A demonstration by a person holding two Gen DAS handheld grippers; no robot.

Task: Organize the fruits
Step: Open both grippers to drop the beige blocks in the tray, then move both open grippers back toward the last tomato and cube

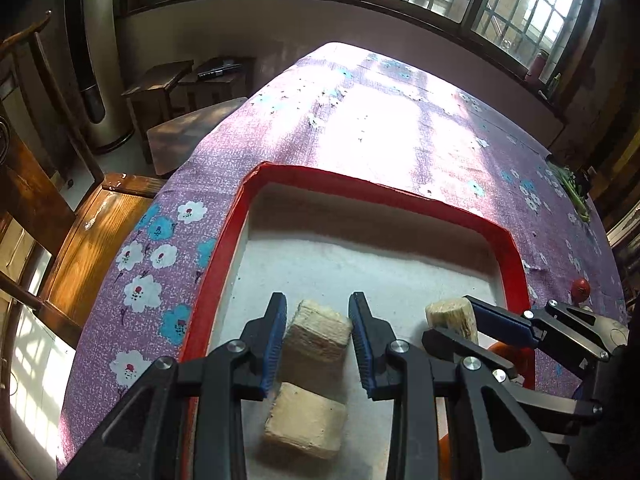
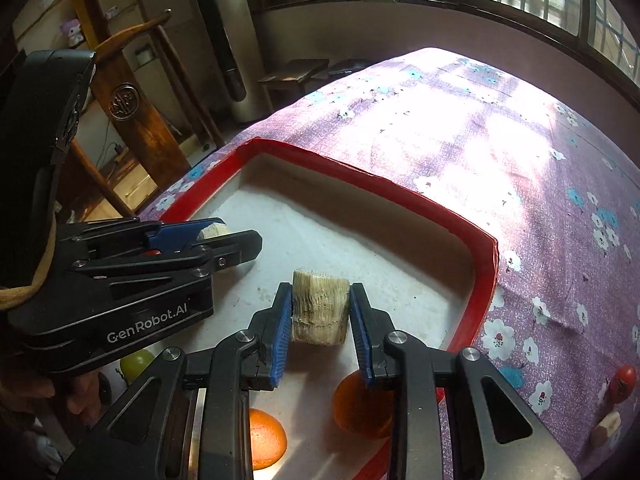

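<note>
Daylight from barred windows [image 1: 532, 12] blows out the floral purple-clothed worktop's [image 1: 400, 128] far edge; frame corners dark, fisheye-bent.

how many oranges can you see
2. One orange lies under the right hand-held gripper's left finger, the other under its right finger, both in the red-rimmed tray. Others may be hidden.

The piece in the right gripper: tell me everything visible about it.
The pale fibrous chunk is a short cut section, cream with darker streaks and a rough sawn-looking face. It is clamped between the right gripper's blue pads, above the red-rimmed tray's white floor. Whether it touches the floor cannot be told.
</note>
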